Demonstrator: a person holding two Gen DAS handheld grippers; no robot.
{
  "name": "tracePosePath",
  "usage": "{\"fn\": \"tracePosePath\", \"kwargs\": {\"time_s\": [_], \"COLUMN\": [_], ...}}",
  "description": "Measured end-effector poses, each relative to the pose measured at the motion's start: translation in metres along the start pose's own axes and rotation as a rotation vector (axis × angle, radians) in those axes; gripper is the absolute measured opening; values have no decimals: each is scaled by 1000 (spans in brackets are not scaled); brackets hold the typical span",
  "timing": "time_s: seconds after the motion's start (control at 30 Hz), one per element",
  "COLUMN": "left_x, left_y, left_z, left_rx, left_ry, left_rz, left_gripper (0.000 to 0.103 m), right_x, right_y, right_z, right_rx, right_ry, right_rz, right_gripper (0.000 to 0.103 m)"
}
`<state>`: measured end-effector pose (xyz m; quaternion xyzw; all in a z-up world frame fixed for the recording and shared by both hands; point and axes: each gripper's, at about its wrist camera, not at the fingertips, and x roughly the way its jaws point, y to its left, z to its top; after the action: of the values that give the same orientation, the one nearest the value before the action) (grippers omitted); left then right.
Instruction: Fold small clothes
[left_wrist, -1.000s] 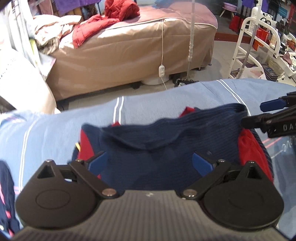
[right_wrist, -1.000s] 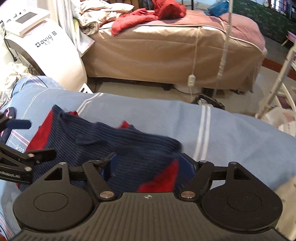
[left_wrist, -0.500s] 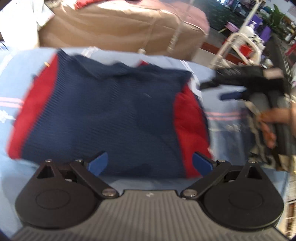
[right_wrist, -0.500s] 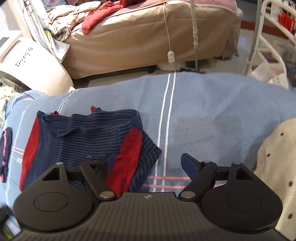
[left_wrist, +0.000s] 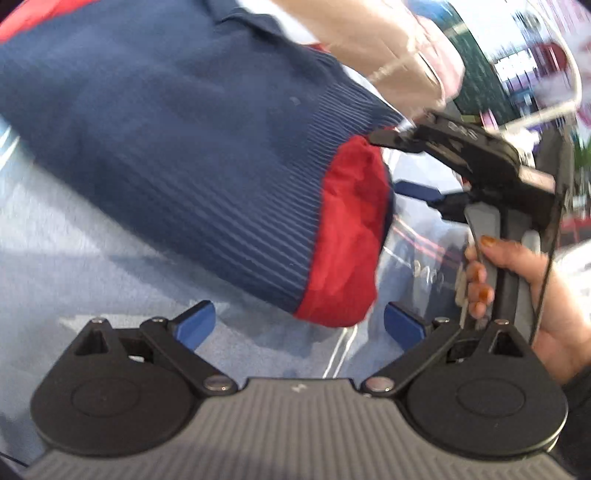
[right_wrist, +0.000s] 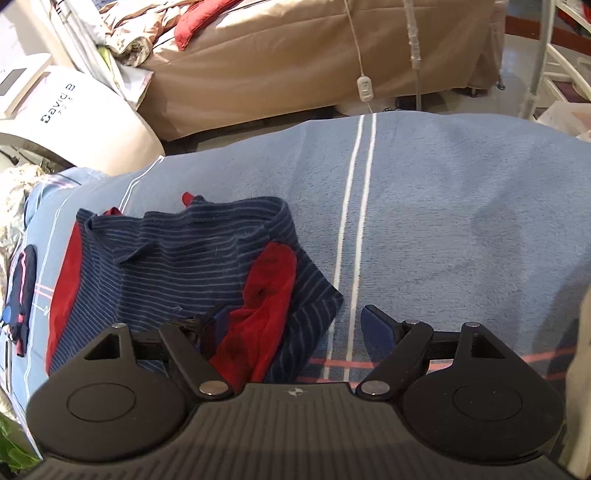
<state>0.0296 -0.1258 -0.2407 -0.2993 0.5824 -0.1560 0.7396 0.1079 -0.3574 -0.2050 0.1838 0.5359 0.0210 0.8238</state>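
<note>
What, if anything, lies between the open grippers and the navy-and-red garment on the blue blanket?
Nothing visible. The garment lies directly ahead of the left gripper and the right gripper, with only bare blue blanket around it.

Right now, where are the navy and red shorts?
The navy and red shorts lie on the blue blanket, left of its white double stripe in the right wrist view, with the open right gripper at their near right corner.

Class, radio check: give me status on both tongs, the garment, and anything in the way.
Left tongs open, holding nothing. Right tongs open at the navy-and-red garment, which lies rumpled on the blue blanket. Nothing blocking.
</note>
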Motion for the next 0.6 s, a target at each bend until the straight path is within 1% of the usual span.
{"fn": "tracePosePath", "kwargs": {"time_s": [0.1,0.23,0.27,0.33,0.37,0.4,0.47,0.5,0.53,0.57,0.6], "left_x": [6,25,28,35,39,40,42,43,44,46,46], "left_y": [10,12,9,-5,-11,-14,-13,-11,-10,-11,-14], "left_z": [1,10,11,12,13,14,15,16,16,17,17], "left_rx": [-71,-163,-164,-126,-114,-124,-174,-193,-199,-190,-164], "left_ry": [-42,-28,-35,-20,-14,-17,-21,-20,-13,-2,6], "left_rz": [-41,-71,-81,-101,-84,-73,-80,-72,-66,-58,-39], "left_gripper": [99,98,98,97,96,95,88,82,77,75,71], "right_x": [-1,-1,0,0,1,1,2,2,2,3,3], "right_y": [0,-8,-11,-15,-14,-15,-14,-13,-13,-12,-12], "right_z": [1,1,2,3,4,5,7,7,8,9,9], "right_rx": [-4,17,23,41,41,37,26,23,19,14,10], "right_ry": [-8,-9,-7,-6,-4,-1,5,7,8,10,14], "right_rz": [8,5,8,18,20,19,20,24,30,40,50], "right_gripper": [103,103,103,103,103,103,103,103,103,103,103]}}
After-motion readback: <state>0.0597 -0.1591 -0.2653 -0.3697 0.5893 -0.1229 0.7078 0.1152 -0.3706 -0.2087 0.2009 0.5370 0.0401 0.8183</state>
